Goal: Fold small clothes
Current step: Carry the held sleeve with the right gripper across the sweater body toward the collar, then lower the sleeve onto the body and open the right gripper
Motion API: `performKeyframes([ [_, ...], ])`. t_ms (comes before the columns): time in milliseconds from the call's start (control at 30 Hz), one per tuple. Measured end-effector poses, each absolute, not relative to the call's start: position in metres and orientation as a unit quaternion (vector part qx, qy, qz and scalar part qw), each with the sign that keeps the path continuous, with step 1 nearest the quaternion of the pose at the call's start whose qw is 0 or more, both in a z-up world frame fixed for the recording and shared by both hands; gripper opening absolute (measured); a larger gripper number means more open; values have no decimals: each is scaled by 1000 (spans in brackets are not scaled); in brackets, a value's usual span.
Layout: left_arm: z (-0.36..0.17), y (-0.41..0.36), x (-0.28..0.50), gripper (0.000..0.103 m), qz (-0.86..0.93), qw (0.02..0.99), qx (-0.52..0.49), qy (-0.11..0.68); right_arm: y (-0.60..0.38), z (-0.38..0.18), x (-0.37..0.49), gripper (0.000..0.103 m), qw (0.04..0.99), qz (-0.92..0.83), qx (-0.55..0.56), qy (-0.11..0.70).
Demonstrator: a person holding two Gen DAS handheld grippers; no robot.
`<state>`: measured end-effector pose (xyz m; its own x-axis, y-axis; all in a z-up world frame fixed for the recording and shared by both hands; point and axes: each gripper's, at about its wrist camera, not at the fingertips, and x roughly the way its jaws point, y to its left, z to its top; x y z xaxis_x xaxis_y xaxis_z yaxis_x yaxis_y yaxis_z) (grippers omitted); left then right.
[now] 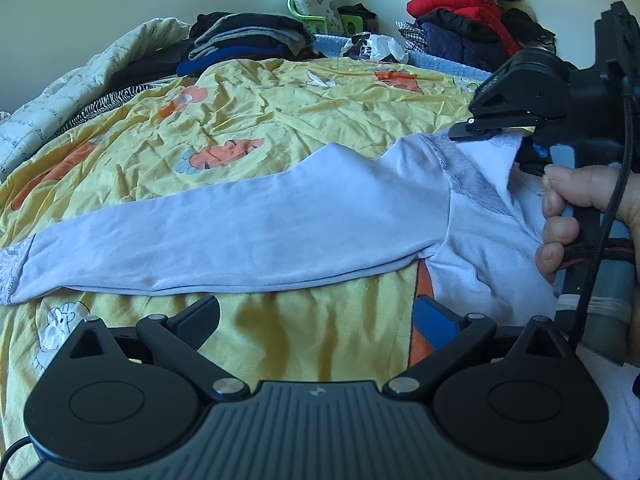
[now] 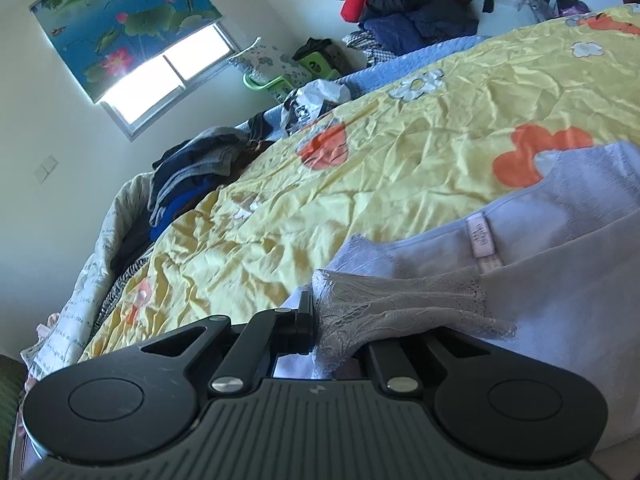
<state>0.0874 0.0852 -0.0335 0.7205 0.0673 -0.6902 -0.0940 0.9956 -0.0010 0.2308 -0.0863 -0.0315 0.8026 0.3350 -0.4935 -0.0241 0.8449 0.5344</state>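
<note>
Your pale long-sleeved top [image 1: 248, 224] lies spread across the near edge of the bed [image 1: 280, 120], on its yellow flowered quilt [image 1: 304, 108], one sleeve stretched flat towards the left side. It looks thin, soft and light: expect it to drape and sag wherever it is unsupported, and the lace trim [image 2: 400, 300] at the neck looks delicate and likely to snag. Seams, shoulders and cuffs seem your safest holds. Your right gripper [image 2: 316, 320] has its fingers closed tight on the lace at the shoulder, lifting that corner slightly clear of the quilt; your hand [image 1: 576, 216] wraps the handle, the tool angled gently downward. Your left gripper [image 1: 316, 320] hovers over the near edge just below the sleeve, fingers spread wide and holding nothing, tilted more steeply at the quilt.
</note>
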Motion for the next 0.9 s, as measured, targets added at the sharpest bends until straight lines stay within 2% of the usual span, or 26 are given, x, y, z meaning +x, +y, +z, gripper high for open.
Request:
performKeyframes([
  [300, -35, 92, 87, 103, 53, 926, -22, 374, -70, -31, 237, 10, 913, 109, 248, 305],
  [567, -36, 94, 85, 103, 55, 925, -24, 376, -53, -32, 244, 23, 909, 121, 235, 324],
  [667, -35, 96, 84, 103, 57, 924, -27, 376, -45, -33, 247, 30, 898, 145, 239, 339],
  [733, -35, 97, 83, 103, 59, 924, -29, 376, -40, -33, 250, 55, 885, 170, 252, 352],
  [767, -34, 98, 82, 103, 58, 924, -30, 376, -37, -31, 251, 60, 881, 185, 251, 356],
  [900, -31, 100, 80, 103, 59, 926, -33, 372, -29, -12, 249, 62, 864, 266, 253, 345],
])
